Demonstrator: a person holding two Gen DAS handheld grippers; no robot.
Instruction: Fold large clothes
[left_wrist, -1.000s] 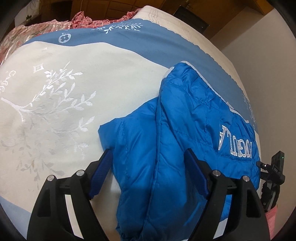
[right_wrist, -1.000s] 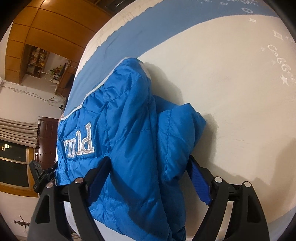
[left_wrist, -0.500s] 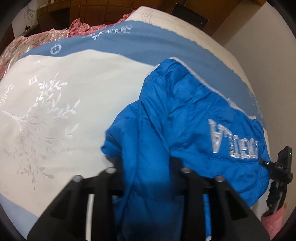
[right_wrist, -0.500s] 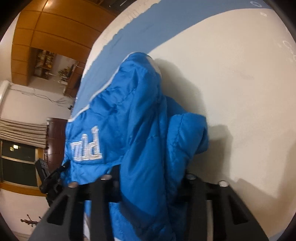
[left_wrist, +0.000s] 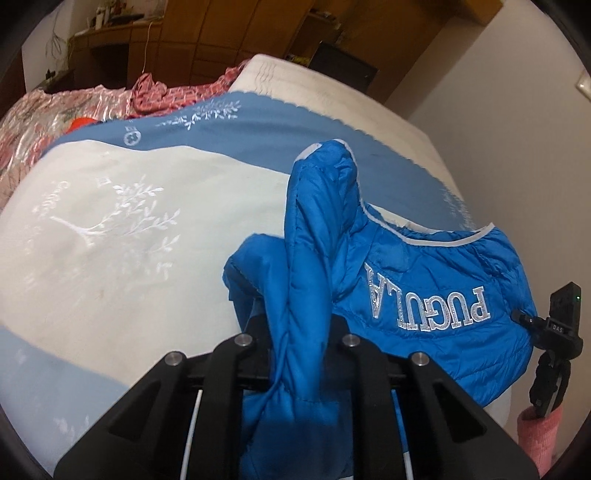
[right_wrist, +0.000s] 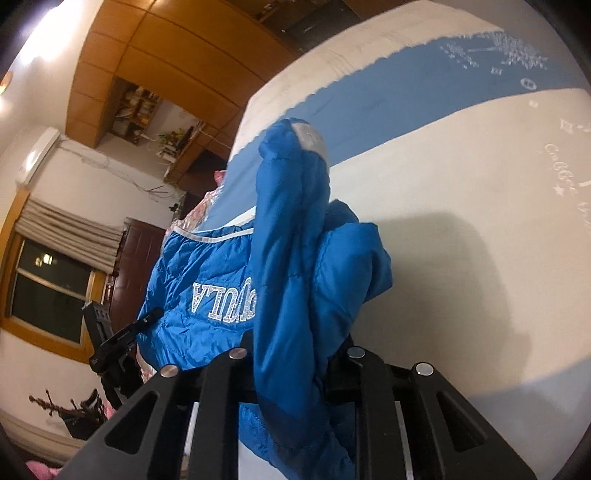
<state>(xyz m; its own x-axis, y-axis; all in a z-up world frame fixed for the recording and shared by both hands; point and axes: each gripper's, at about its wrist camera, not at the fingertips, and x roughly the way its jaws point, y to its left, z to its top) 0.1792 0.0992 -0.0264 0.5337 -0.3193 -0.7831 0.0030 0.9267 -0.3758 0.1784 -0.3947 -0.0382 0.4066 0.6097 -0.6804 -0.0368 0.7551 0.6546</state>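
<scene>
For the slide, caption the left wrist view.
Left tool shut on a bunched fold of the blue puffer jacket, raised above the white-and-blue bedspread.

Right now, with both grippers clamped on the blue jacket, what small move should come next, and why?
Probably lift and carry the pinched fold across: the left gripper and right gripper both hold bunched jacket fabric raised above the bedspread.

fingertips buried in jacket

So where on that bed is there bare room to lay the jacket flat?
The wide white bedspread left of the blue jacket lies bare up to its blue band. The far end is crowded with pink bedding.
</scene>
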